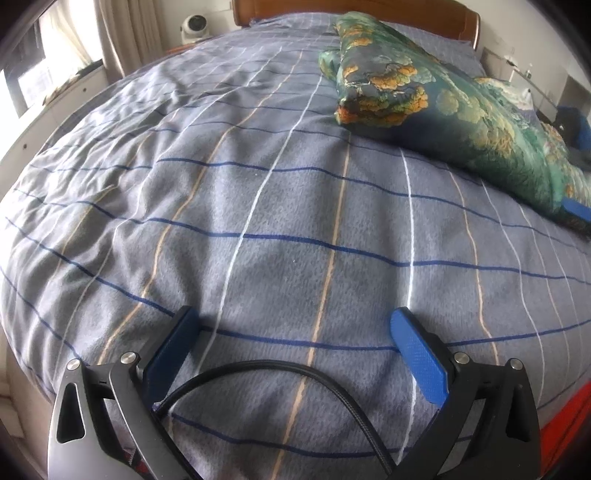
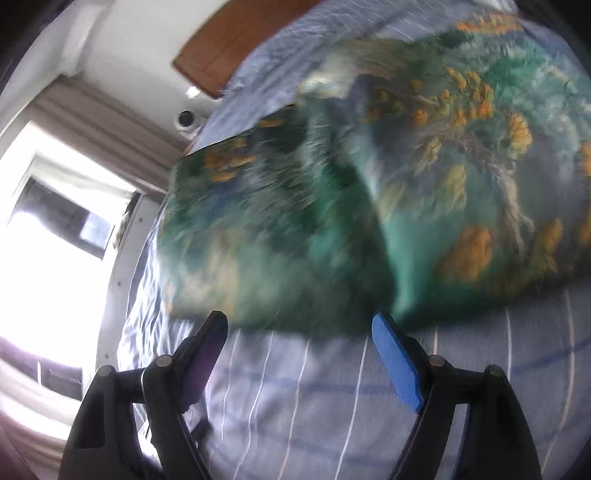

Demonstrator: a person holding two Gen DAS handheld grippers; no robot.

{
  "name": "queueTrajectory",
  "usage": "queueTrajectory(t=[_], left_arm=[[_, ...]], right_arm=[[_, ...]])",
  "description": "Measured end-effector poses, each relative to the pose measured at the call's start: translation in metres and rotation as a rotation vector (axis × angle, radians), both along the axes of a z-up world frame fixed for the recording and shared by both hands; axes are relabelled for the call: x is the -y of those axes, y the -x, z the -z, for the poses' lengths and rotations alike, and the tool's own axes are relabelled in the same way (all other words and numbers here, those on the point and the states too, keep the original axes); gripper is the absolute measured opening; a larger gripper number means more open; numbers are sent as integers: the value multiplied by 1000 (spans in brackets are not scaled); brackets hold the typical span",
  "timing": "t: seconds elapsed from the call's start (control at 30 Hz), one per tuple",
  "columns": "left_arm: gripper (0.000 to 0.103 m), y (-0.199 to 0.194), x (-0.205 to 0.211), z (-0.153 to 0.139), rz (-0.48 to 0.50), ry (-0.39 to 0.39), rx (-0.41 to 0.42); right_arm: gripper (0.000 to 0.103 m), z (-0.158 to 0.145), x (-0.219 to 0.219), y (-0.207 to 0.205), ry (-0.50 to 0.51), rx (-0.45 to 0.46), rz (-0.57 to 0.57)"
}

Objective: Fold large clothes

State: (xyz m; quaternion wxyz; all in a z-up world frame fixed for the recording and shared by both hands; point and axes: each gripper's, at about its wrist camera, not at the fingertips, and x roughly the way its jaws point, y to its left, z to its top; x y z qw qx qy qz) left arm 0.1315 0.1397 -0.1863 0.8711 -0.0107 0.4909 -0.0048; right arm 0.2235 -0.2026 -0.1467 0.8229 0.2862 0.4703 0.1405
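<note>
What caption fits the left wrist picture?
Open left gripper hovers over the checked bedspread, folded green flowery cloth lying beyond.

Bedspread [image 1: 258, 206]: matt, slightly fuzzy woven cloth, creased toward 9 o'clock. Folded garment [image 1: 424, 107], at 1 o'clock: smooth printed fabric with a faint sheen. Headboard [image 1: 369, 7], at 12 o'clock: polished wood. Left gripper [image 1: 295, 325]: finely textured plastic pads [image 1: 421, 354], matt black arms, brushed metal rivets.
</note>
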Motion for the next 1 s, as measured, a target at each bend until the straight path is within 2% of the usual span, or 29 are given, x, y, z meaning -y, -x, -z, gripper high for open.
queueTrajectory(t=[0.17,0.3,0.4,0.57,0.7,0.9,1.0], left_arm=[[103,2,2,0,-8,-15,3],[103,3,4,1,-19,-34,1],[103,2,6,1,-31,-51,-5],[103,0,8,1,-48,-70,-11],[103,2,11,4,-47,-83,11],[103,9,7,5,-23,-64,49],[102,13,3,-3,-26,-31,38]], right_arm=[[80,-11,8,58,102,43,-12],[80,-3,20,78,135,26,11],[80,2,34,87,164,19,27],[80,7,48,91,150,21,48],[80,13,54,92,162,25,54],[80,14,69,110,336,95,102],[81,25,85,118,381,86,129]])
